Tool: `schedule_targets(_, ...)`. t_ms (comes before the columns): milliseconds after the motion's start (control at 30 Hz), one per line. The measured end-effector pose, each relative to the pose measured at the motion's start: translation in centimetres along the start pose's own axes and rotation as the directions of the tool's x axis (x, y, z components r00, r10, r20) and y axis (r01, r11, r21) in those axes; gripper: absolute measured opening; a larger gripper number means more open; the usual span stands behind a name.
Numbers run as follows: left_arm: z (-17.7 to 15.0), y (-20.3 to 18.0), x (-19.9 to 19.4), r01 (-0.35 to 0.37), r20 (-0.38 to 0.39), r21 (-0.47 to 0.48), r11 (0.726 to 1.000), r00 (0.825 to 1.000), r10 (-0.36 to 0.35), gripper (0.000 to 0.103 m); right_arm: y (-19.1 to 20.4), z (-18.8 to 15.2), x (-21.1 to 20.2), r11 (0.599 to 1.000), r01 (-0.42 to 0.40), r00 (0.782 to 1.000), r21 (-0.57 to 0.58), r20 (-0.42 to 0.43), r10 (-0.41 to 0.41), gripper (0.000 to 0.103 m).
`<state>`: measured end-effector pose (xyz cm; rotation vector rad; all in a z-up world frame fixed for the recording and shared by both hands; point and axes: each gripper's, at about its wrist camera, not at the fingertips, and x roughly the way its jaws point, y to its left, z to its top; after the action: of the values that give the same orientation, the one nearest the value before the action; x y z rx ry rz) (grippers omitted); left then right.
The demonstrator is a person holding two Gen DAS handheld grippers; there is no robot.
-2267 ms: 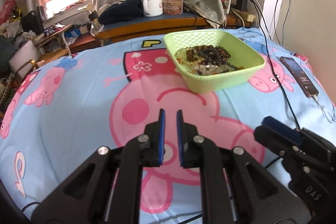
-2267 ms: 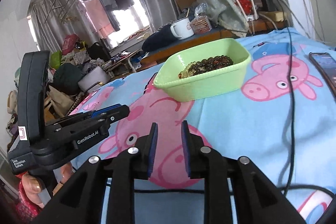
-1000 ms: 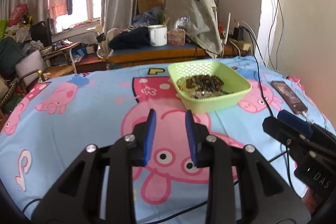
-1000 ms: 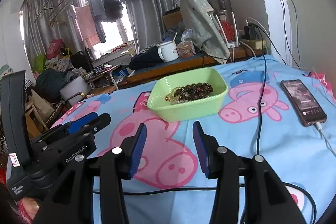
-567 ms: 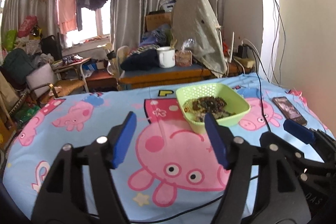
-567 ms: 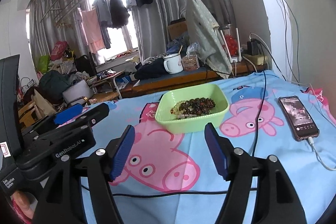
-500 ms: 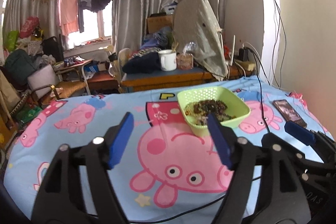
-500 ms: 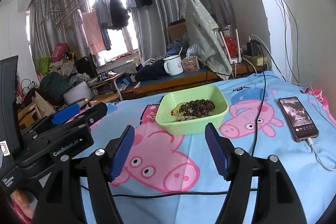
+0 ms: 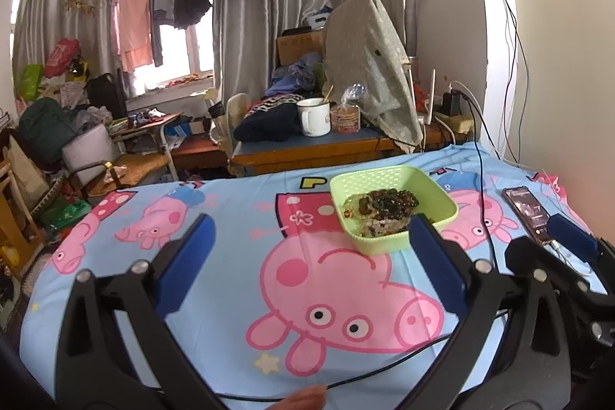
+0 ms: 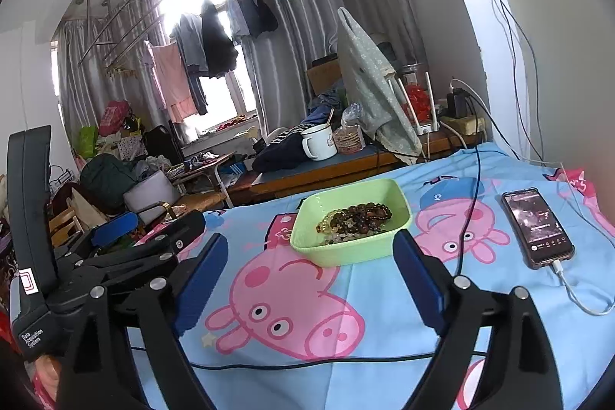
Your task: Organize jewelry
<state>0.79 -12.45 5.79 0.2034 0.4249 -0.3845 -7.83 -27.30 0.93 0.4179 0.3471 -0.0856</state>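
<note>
A light green plastic basket (image 9: 442, 198) (image 10: 399, 206) sits on a blue cartoon-pig sheet (image 9: 238, 218), holding a heap of beaded bracelets (image 9: 386, 204) (image 10: 355, 216), dark brown, amber and pale. My left gripper (image 9: 311, 241) is wide open and empty, raised well back from the basket. My right gripper (image 10: 309, 258) is also wide open and empty, held at a similar distance. Each gripper shows at the edge of the other's view.
A black phone (image 10: 536, 227) (image 9: 526, 210) on a white charging cable lies right of the basket. A black cable (image 10: 307, 358) crosses the sheet near me. Behind the bed, a desk holds a white mug (image 9: 314, 118), a jar and clothes.
Both grippers opened from nearly shut to wide open and pulled back and up from the basket, which now looks smaller and farther away.
</note>
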Motion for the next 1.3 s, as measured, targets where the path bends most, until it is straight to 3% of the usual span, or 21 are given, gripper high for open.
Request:
schedule_targets(700, -0.6, 0.0, 1.6, -0.016, -0.057, -0.031, 0.999, 0.998, 0.014, 0.097, -0.2, -0.9, 0.9, 0.999, 0.051, 0.998, -0.004, -0.028, -0.051, 0.062)
schedule_targets(1300, -0.8, 0.6, 1.6, -0.028, -0.029, -0.061, 0.998, 0.999, 0.026, 0.097, 0.3, 0.0, 1.3, 0.992, 0.112, 0.993, -0.059, -0.027, -0.113, 0.062)
